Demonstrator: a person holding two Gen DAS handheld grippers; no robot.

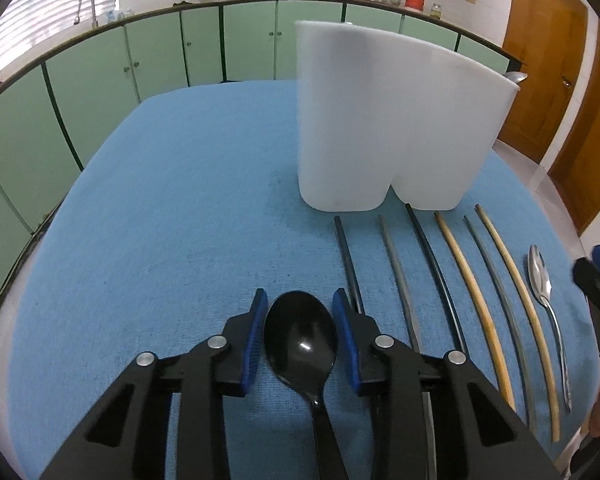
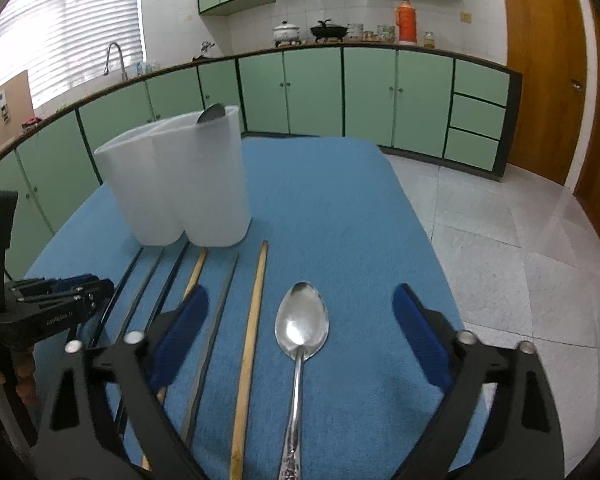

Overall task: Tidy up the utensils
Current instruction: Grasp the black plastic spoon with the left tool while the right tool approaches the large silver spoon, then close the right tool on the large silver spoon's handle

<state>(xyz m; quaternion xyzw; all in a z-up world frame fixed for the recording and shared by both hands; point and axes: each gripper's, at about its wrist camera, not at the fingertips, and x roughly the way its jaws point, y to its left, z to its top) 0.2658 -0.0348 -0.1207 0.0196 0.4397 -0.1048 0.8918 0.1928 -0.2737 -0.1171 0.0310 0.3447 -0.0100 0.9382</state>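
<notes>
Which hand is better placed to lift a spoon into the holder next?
Left. The left gripper already brackets the black spoon closely, while the right gripper stands wide around the metal spoon.

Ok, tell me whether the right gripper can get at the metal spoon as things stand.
Probably yes. The right gripper stands open with the metal spoon between its pads, nothing lying over it; the nearest chopstick also lies inside the gap and may get caught.
</notes>
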